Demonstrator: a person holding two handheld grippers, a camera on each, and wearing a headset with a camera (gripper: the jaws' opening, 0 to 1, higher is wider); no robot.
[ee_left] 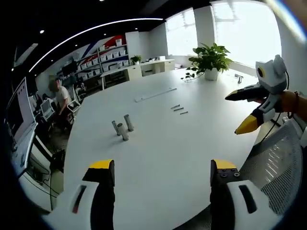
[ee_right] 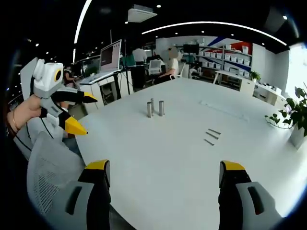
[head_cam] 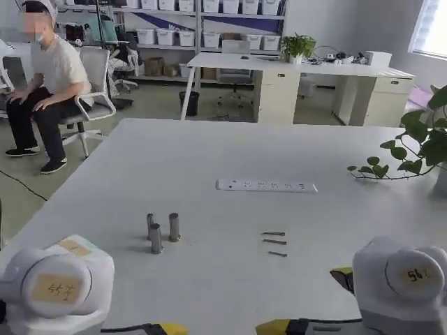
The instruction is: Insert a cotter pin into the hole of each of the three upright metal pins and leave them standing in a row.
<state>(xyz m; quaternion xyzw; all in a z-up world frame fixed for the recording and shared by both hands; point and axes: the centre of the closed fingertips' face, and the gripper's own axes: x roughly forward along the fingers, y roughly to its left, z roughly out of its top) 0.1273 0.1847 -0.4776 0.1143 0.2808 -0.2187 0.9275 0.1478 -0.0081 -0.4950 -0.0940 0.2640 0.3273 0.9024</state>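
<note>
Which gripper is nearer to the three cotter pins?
Right. The right gripper is slightly right of the cotter pins, on their near side; the left gripper is to their left, past the metal pins.

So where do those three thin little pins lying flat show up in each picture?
Head view: thin pins right of centre, right of the upright posts.
Left gripper view: thin pins just right of centre, right of the upright posts.
Right gripper view: thin pins right of centre, lower right of the upright posts.
Shared landmark: the white power strip, just beyond them in all three.
</note>
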